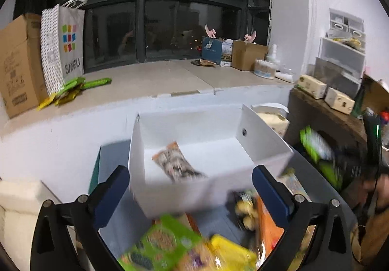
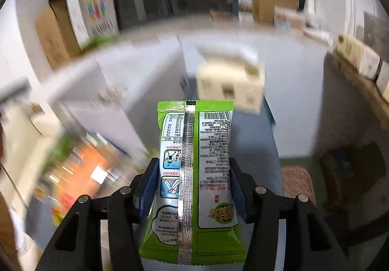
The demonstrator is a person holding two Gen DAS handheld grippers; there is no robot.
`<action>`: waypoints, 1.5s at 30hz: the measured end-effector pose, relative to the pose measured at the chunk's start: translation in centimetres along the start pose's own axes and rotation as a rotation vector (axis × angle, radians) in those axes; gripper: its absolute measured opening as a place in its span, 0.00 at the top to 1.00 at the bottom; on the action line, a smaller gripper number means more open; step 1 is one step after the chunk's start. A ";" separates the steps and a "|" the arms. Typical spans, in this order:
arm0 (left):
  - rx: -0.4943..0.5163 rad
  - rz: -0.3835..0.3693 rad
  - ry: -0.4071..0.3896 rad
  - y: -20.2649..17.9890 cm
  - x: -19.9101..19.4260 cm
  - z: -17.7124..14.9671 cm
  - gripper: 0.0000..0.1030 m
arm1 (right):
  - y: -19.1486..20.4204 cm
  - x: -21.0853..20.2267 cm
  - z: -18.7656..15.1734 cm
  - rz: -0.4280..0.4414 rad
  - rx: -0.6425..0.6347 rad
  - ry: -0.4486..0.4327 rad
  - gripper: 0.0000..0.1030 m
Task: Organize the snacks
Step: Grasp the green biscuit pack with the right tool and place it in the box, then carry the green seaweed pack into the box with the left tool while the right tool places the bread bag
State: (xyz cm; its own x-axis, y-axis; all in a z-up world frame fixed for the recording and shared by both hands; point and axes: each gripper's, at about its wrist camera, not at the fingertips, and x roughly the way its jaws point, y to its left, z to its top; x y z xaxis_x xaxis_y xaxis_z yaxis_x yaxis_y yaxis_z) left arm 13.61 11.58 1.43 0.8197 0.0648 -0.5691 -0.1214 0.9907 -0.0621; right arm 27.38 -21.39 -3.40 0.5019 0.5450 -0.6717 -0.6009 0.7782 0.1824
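Observation:
My right gripper (image 2: 193,188) is shut on a green snack packet (image 2: 194,173), held lengthwise with its printed back and silver seam facing the camera. The same packet shows blurred at the right of the left wrist view (image 1: 316,147). My left gripper (image 1: 192,188) is open and empty, its fingers either side of the near wall of a white open box (image 1: 262,139). One orange and grey snack packet (image 1: 175,164) lies inside the box. A blurred pile of green, yellow and orange snacks (image 1: 194,244) lies on the grey surface below the left gripper.
A window ledge (image 1: 158,79) behind the box holds a cardboard box (image 1: 19,62), a paper bag (image 1: 63,45) and green bars (image 1: 80,86). A dark shelf with small cartons (image 1: 313,86) stands at right. A beige carton (image 2: 231,84) sits ahead in the right wrist view.

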 end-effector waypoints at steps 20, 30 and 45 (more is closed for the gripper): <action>0.089 -0.091 0.287 3.3 2.8 -12.4 0.00 | 10.2 14.6 12.5 -0.071 -0.142 0.119 0.10; -0.003 -0.223 0.362 8.6 7.1 -11.6 0.00 | 10.8 10.8 10.4 0.006 -0.147 0.061 0.08; -0.030 -0.184 0.321 8.0 7.2 -10.8 0.32 | 9.4 2.2 1.5 0.018 -0.056 0.043 0.00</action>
State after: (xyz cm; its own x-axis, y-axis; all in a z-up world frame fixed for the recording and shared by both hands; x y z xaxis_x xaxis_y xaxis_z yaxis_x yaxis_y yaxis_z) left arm 12.49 18.69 -12.04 0.6129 -0.1599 -0.7738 -0.0081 0.9780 -0.2085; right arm 23.77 -12.38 -2.03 0.4642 0.5442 -0.6988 -0.6441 0.7490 0.1554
